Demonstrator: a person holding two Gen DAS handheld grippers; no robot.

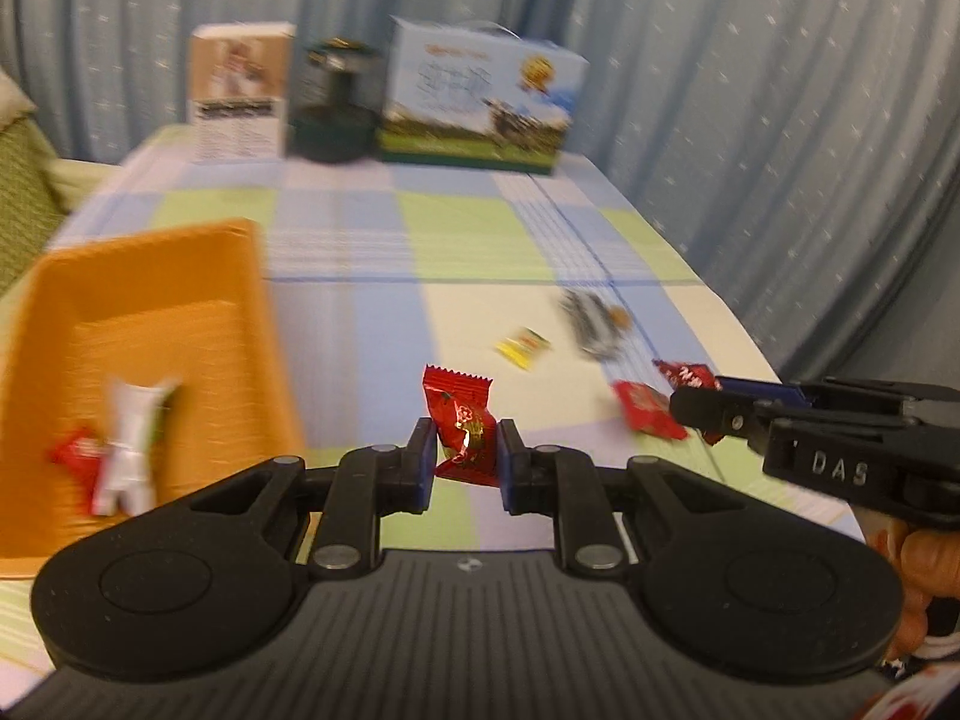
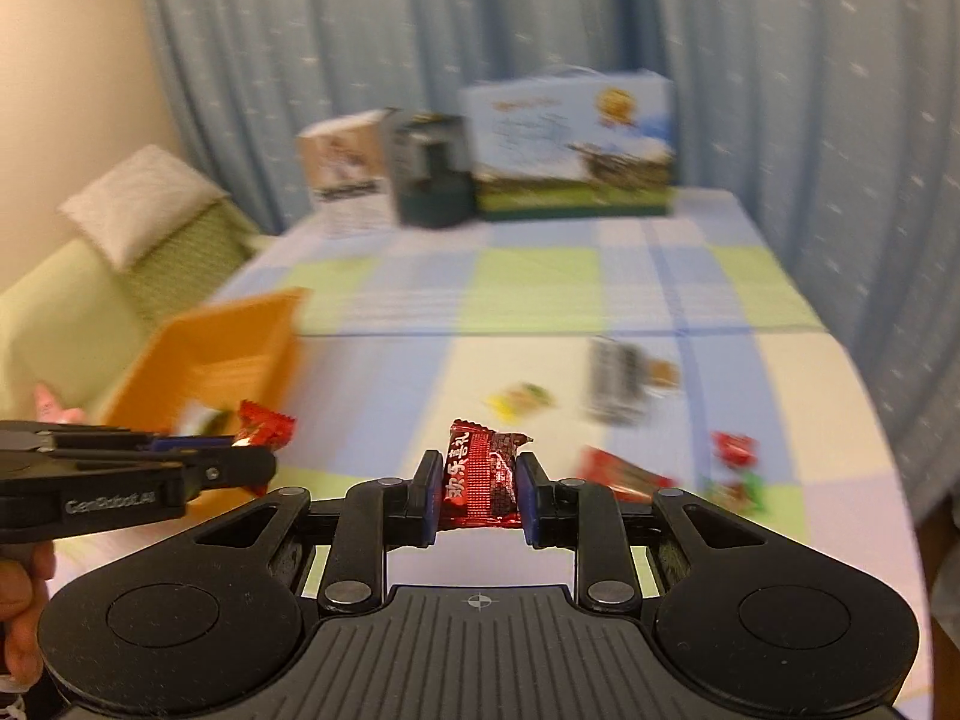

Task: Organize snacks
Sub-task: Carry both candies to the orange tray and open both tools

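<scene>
Left wrist view first: our left gripper (image 1: 465, 461) was clamped on a red candy (image 1: 462, 429), its long axis standing upright between the pads. We saw the orange tray (image 1: 150, 276) just to the left and slightly farther out, already holding a couple of wrappers, so this hand looked nearer the drop.

Right wrist view: our right gripper (image 2: 478, 489) pinched a dark red snack pack (image 2: 482, 479), also upright. From here the tray (image 2: 240, 330) sat well off to the far left, past the other gripper, with loose snacks lying right on the table.
</scene>
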